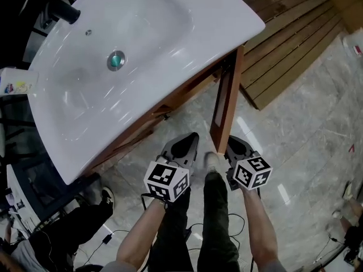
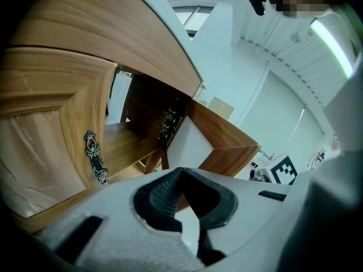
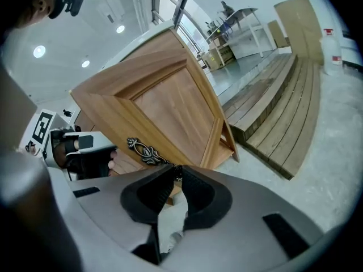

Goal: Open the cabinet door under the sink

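Observation:
A wooden cabinet stands under the white sink (image 1: 170, 16). Its right door (image 1: 226, 103) is swung out and shows edge-on in the head view. In the right gripper view that door (image 3: 164, 106) fills the middle, and my right gripper (image 3: 177, 169) is shut on the lower end of its ornate metal handle (image 3: 143, 150). My left gripper (image 2: 182, 170) is shut on nothing, a little way off the cabinet. It faces the closed left door (image 2: 51, 152) with its own handle (image 2: 95, 157) and the dark open interior (image 2: 153, 118). Both the left gripper (image 1: 189, 137) and the right gripper (image 1: 231, 140) hang low before the cabinet.
Wooden decking (image 1: 289, 38) lies right of the cabinet on a marble floor (image 1: 306, 140). My leg and shoe (image 1: 212, 166) are between the grippers. A black tap (image 1: 63, 10) and a drain (image 1: 116, 60) are on the sink. Another person's shoe (image 1: 106, 196) and cables are at lower left.

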`<state>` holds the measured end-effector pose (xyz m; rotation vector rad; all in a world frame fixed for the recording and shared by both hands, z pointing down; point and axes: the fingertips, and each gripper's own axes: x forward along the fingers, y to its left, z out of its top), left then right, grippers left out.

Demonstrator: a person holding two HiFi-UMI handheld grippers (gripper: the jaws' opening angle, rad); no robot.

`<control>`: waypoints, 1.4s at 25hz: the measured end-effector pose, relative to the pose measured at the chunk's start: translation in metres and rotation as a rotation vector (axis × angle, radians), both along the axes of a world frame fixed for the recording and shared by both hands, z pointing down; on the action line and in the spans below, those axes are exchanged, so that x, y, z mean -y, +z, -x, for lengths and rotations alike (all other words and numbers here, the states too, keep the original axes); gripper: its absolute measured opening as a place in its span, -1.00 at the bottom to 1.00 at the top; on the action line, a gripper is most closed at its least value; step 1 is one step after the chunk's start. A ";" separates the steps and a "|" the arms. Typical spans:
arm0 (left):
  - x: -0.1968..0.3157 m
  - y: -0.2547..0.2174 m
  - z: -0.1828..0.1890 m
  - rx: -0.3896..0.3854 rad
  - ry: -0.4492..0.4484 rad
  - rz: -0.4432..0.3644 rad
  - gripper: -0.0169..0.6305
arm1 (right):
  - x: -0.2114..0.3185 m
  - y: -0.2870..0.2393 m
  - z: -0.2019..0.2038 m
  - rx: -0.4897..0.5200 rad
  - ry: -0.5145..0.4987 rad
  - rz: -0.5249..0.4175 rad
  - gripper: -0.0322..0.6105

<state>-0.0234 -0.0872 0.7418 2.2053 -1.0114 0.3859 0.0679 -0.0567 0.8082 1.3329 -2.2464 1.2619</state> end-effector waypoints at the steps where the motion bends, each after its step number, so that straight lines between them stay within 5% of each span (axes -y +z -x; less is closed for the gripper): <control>1: 0.000 0.000 -0.003 -0.001 0.007 0.000 -0.92 | -0.002 0.000 -0.007 -0.005 0.011 -0.001 -0.75; 25: -0.012 0.003 -0.088 -0.018 0.147 0.008 -0.92 | 0.002 -0.005 -0.155 -0.145 0.234 -0.050 -0.83; 35: -0.012 0.006 -0.114 -0.023 0.173 0.015 -0.92 | -0.040 0.003 -0.197 -0.170 0.275 -0.014 -0.87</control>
